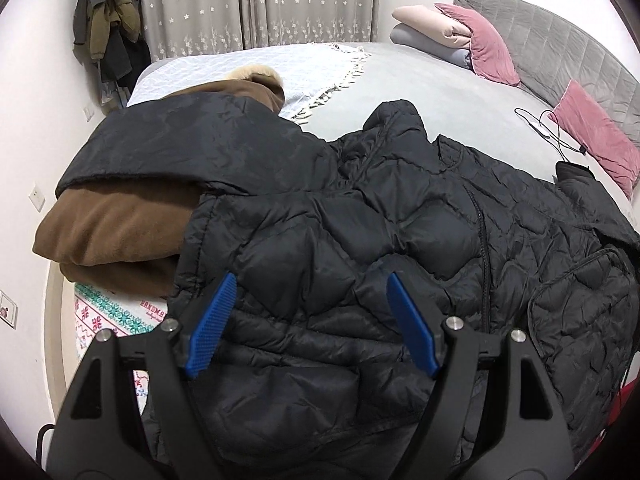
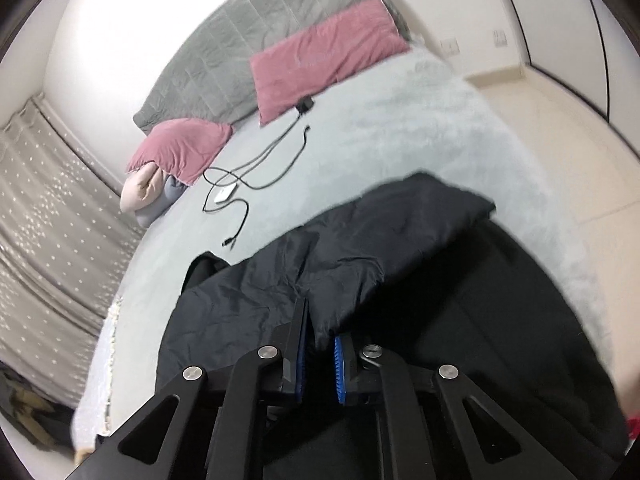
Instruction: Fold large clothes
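While the black jacket (image 1: 400, 220) lies spread on the bed (image 1: 400, 92), partly over a folded brown coat (image 1: 120, 224), the left gripper (image 1: 310, 280) hovers above its lower part with jaws wide apart and nothing between them; it should pinch the hem before any lifting. The right gripper (image 2: 318, 320), pointing downward, is closed on a fold of the jacket.

left gripper (image 1: 308, 284): jaws wide apart, lower centre, over black quilted jacket (image 1: 400, 220) | brown folded garment (image 1: 116, 224): left, under jacket's edge | pink pillows (image 1: 492, 44): upper right
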The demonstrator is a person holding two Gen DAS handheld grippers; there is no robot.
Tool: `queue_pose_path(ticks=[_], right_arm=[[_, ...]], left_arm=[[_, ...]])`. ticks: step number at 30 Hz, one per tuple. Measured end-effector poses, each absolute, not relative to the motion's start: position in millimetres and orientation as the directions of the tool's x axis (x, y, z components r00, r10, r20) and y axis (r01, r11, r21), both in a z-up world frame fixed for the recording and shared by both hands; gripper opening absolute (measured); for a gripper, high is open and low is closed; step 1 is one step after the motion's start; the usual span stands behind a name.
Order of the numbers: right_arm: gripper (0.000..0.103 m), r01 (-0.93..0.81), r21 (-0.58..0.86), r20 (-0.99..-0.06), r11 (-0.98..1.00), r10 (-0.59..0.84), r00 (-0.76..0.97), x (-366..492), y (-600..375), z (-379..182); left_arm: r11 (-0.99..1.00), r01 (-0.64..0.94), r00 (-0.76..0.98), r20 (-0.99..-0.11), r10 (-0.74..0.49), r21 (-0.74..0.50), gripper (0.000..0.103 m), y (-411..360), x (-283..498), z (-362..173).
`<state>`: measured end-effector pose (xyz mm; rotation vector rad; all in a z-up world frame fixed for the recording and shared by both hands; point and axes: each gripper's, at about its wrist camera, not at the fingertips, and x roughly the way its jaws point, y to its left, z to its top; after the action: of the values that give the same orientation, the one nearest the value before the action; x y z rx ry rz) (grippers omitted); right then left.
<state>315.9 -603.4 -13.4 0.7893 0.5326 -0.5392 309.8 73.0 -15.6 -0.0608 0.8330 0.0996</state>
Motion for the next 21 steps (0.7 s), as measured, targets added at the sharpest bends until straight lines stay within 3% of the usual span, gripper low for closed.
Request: queue_pose_path(ticks=[21], right_arm=[[0.006,0.664,0.356,-0.530,0.657,-0.443,0.723,293,-565,65]], left_arm=[[0.996,-0.090,0.667,-0.743,0.053,-0.009,0.078,69,310,-17]])
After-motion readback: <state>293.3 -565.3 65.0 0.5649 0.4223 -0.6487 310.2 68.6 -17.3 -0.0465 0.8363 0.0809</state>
